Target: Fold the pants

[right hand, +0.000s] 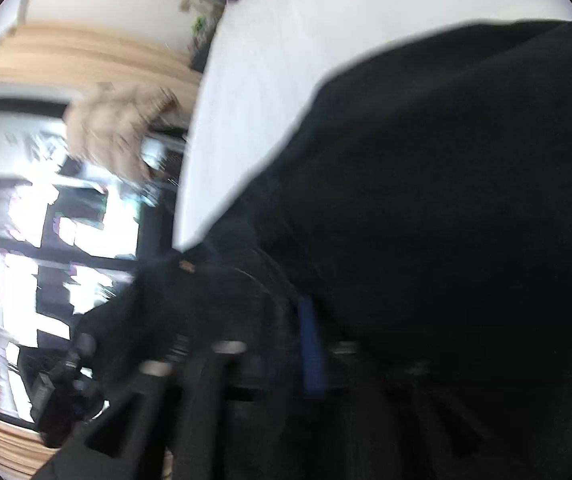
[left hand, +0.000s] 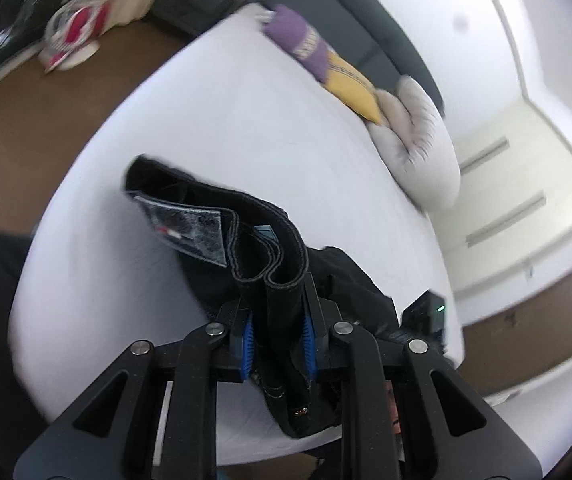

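The black denim pants point(left hand: 245, 248) lie bunched on the near part of a white mattress point(left hand: 225, 112), with the stitched waistband lifted off the sheet. My left gripper point(left hand: 277, 332) is clamped on a doubled fold of that waistband: the blue ribbed pads point(left hand: 248, 334) press on the dark cloth from both sides, and a brass rivet shows on the fabric hanging below them. A grey patterned label sits on the waistband to the left, further from me.

Far across the mattress, against a dark headboard, rest a purple and yellow cushion point(left hand: 326, 64) and a pale grey pillow point(left hand: 418, 140). A brown wooden floor runs along the left.

The right wrist view is blurred. Black cloth point(right hand: 446, 200) fills its right half and drapes over my right gripper point(right hand: 269, 356). I see one blue pad point(right hand: 312, 352), but I cannot tell whether those fingers hold anything or stand apart.

I judge this to be the opening step: raising the pants by the waistband so they can be shaken out and laid flat. Nothing looks folded yet. The next move calls for a sure right-hand grip on the other side of the waistband, then spreading both hands apart so that the legs hang straight before lowering them onto the sheet.
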